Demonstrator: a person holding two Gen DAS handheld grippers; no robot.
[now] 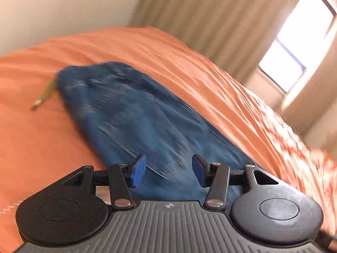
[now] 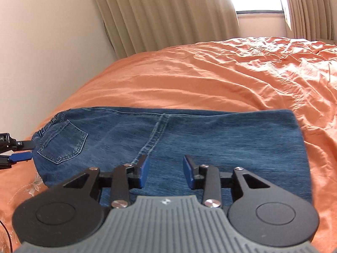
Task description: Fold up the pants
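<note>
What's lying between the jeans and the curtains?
Only bare orange bedspread lies between the jeans and the curtains, clearest in the right wrist view.
</note>
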